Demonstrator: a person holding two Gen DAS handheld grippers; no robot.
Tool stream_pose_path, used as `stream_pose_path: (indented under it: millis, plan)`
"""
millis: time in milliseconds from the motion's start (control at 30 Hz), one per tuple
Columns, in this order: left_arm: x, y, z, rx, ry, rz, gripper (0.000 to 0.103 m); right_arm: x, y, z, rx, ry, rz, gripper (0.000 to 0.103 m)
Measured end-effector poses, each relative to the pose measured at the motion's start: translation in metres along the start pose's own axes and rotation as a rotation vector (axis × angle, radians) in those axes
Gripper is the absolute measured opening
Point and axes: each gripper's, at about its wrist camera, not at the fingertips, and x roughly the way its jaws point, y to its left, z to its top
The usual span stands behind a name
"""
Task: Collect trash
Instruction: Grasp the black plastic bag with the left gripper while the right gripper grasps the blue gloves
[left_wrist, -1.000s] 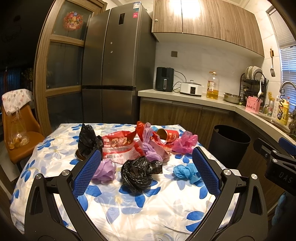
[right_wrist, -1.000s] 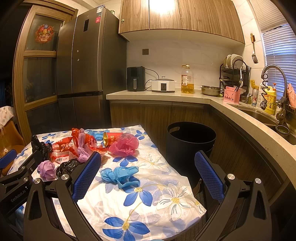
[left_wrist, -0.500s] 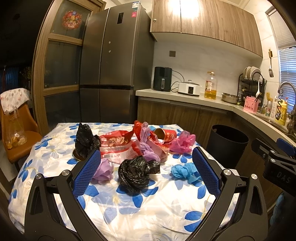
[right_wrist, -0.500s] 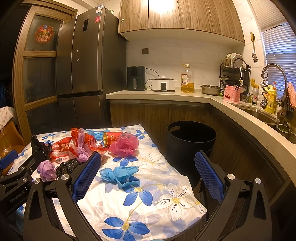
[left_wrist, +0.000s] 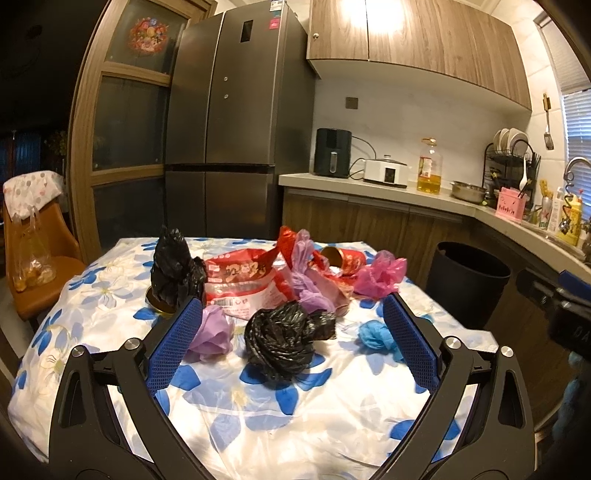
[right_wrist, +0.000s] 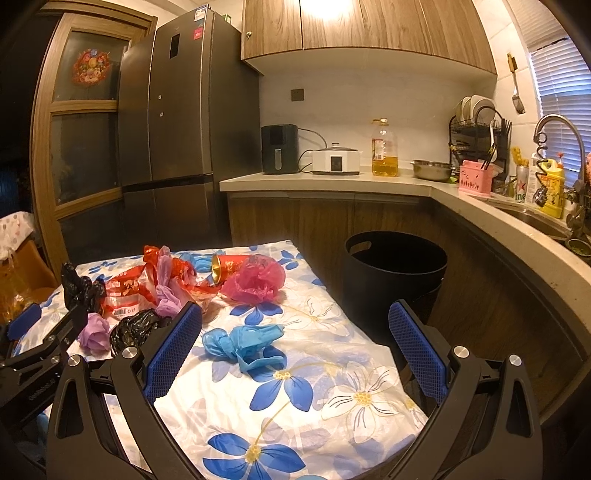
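Trash lies on a table with a blue-flowered cloth (left_wrist: 325, 413). A crumpled black bag (left_wrist: 284, 341) sits just ahead of my open left gripper (left_wrist: 291, 328), between its finger lines. Around it lie a purple bag (left_wrist: 212, 332), a blue bag (left_wrist: 376, 334), a taller black bag (left_wrist: 171, 266), a red snack packet (left_wrist: 240, 282), a pink bag (left_wrist: 380, 275) and a red can (left_wrist: 343, 258). My right gripper (right_wrist: 295, 332) is open too, with the blue bag (right_wrist: 243, 345) on the cloth ahead of it. A black bin (right_wrist: 395, 266) stands on the floor beyond the table's right side.
A kitchen counter (right_wrist: 369, 181) with appliances, an oil bottle and a dish rack runs behind and to the right, ending at a sink (right_wrist: 543, 221). A tall fridge (left_wrist: 236, 129) stands behind the table. An orange chair (left_wrist: 37, 251) with a bag is at the left.
The left gripper's view has shifted slightly, with the trash a little lower and nearer. The right gripper has barely moved. Both stay open.
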Motion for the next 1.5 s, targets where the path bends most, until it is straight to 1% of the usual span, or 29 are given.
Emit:
stream_pose_path:
  millis: [200, 267, 367, 433, 500, 533, 600, 633, 700, 733, 800, 833, 900, 933, 1000, 1067, 1100, 1133, 1333, 1400, 1467, 1500]
  plan:
    - [0.03, 0.017, -0.023, -0.047, 0.025, 0.012, 0.084, 0.018, -0.002, -0.011, 0.014, -0.012, 0.038, 0.097]
    - [0.042, 0.021, -0.029, -0.055, 0.035, 0.02, 0.084, 0.025, -0.004, -0.015, 0.018, -0.013, 0.051, 0.092]
    - [0.058, 0.025, -0.033, -0.055, 0.052, 0.037, 0.082, 0.038, -0.004, -0.022, 0.021, -0.015, 0.069, 0.092]
    - [0.068, 0.026, -0.034, -0.054, 0.063, 0.047, 0.077, 0.048, -0.005, -0.026, 0.024, -0.008, 0.081, 0.092]
    - [0.08, 0.03, -0.034, -0.062, 0.088, 0.044, 0.07, 0.059, -0.004, -0.031, 0.03, 0.009, 0.097, 0.09]
    - [0.084, 0.03, -0.035, -0.062, 0.1, 0.045, 0.068, 0.064, -0.004, -0.033, 0.034, 0.015, 0.104, 0.089]
    - [0.096, 0.032, -0.039, -0.052, 0.142, 0.047, 0.061, 0.074, -0.002, -0.035, 0.036, 0.025, 0.114, 0.084]
    - [0.101, 0.032, -0.041, -0.051, 0.159, 0.044, 0.06, 0.079, -0.001, -0.037, 0.034, 0.029, 0.119, 0.081]
    - [0.109, 0.033, -0.046, -0.05, 0.191, 0.045, 0.053, 0.09, 0.002, -0.04, 0.03, 0.038, 0.132, 0.08]
    - [0.114, 0.033, -0.048, -0.051, 0.214, 0.034, 0.051, 0.097, 0.004, -0.043, 0.028, 0.052, 0.14, 0.078]
    - [0.119, 0.034, -0.05, -0.055, 0.24, 0.008, 0.039, 0.107, 0.007, -0.047, 0.027, 0.076, 0.149, 0.076]
    - [0.122, 0.034, -0.052, -0.055, 0.254, -0.004, 0.036, 0.112, 0.009, -0.049, 0.026, 0.088, 0.152, 0.074]
    - [0.126, 0.034, -0.055, -0.057, 0.273, -0.023, 0.025, 0.122, 0.013, -0.054, 0.018, 0.117, 0.155, 0.072]
    - [0.126, 0.035, -0.056, -0.057, 0.277, -0.027, 0.022, 0.126, 0.015, -0.056, 0.014, 0.125, 0.157, 0.07]
    - [0.125, 0.036, -0.057, -0.064, 0.274, -0.041, 0.013, 0.133, 0.018, -0.06, 0.007, 0.146, 0.164, 0.065]
    - [0.121, 0.037, -0.055, -0.08, 0.256, -0.048, 0.01, 0.139, 0.02, -0.063, -0.002, 0.163, 0.165, 0.058]
    - [0.117, 0.037, -0.054, -0.088, 0.246, -0.051, 0.008, 0.142, 0.021, -0.064, -0.004, 0.17, 0.17, 0.056]
    - [0.114, 0.038, -0.053, -0.096, 0.235, -0.051, 0.008, 0.145, 0.022, -0.066, -0.005, 0.18, 0.178, 0.054]
    - [0.088, 0.041, -0.048, -0.141, 0.175, -0.071, 0.007, 0.158, 0.031, -0.068, -0.016, 0.218, 0.219, 0.053]
    - [0.083, 0.041, -0.045, -0.141, 0.158, -0.069, 0.007, 0.161, 0.035, -0.069, -0.028, 0.23, 0.23, 0.046]
    - [0.079, 0.041, -0.042, -0.143, 0.148, -0.074, 0.007, 0.165, 0.039, -0.071, -0.043, 0.244, 0.245, 0.031]
    - [0.078, 0.041, -0.041, -0.143, 0.144, -0.074, 0.007, 0.166, 0.041, -0.072, -0.051, 0.249, 0.254, 0.029]
